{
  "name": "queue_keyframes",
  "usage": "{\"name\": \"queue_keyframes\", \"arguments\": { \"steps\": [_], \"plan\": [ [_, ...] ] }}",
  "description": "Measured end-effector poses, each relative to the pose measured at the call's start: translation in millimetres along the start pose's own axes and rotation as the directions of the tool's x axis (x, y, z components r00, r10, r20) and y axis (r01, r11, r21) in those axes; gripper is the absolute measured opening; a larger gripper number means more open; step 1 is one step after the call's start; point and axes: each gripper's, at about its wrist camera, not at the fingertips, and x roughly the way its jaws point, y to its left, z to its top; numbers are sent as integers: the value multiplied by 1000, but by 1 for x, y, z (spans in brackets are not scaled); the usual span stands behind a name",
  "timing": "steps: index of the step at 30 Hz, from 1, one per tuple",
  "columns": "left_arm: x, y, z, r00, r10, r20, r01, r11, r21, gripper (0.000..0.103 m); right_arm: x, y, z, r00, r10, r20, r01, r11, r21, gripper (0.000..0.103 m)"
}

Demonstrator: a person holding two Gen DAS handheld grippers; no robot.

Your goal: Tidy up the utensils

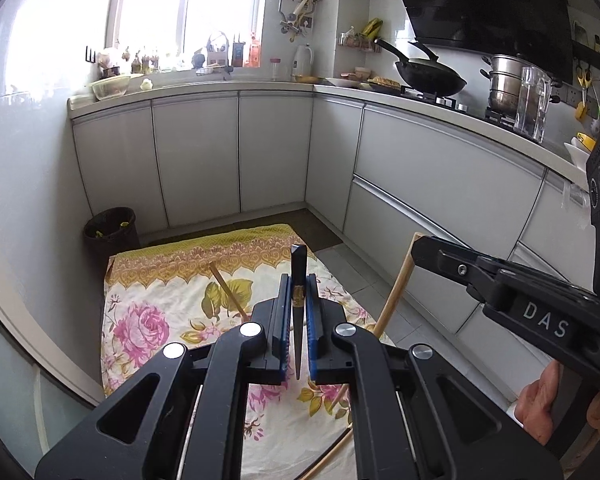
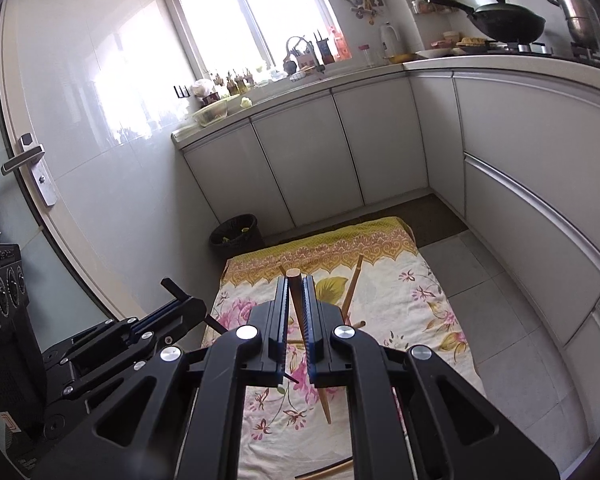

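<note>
My left gripper [image 1: 299,280] is shut on a dark chopstick [image 1: 299,268], whose blunt end sticks out ahead of the jaws and whose tip points back toward the camera. My right gripper [image 2: 296,284] is shut on a light wooden chopstick [image 2: 294,284] with a round end. In the left wrist view the right gripper [image 1: 420,246] reaches in from the right with its wooden chopstick [image 1: 396,288] hanging below. The left gripper [image 2: 180,296] shows at the lower left of the right wrist view. Both hang above a floral cloth [image 2: 400,300] on the floor, where other wooden chopsticks [image 2: 352,284] lie.
A black waste bin [image 1: 110,230] stands at the cloth's far left corner. White cabinets [image 1: 276,152] run along the back and right, with a wok [image 1: 430,74] and steel pot [image 1: 506,82] on the counter. A door with a handle [image 2: 24,158] is on the left. A hand [image 1: 536,408] shows lower right.
</note>
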Motion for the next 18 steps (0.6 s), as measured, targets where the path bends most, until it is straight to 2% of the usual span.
{"name": "queue_keyframes", "arguments": {
  "steps": [5,11,15,18],
  "plan": [
    [28,12,12,1000,23,-2,-23,999,-26,6,17,6,20,999,5,44,-5,1000,-7,7],
    [65,35,10,999,31,-38,-34,997,-72,6,59,2,35,999,23,36,-23,999,22,7],
    [74,47,6,999,17,-33,-20,996,-89,6,70,-10,31,999,50,20,-51,997,50,7],
    [64,53,3,1000,-4,1,5,995,-99,6,62,-35,20,999,38,21,-40,995,92,8]
  ]
}}
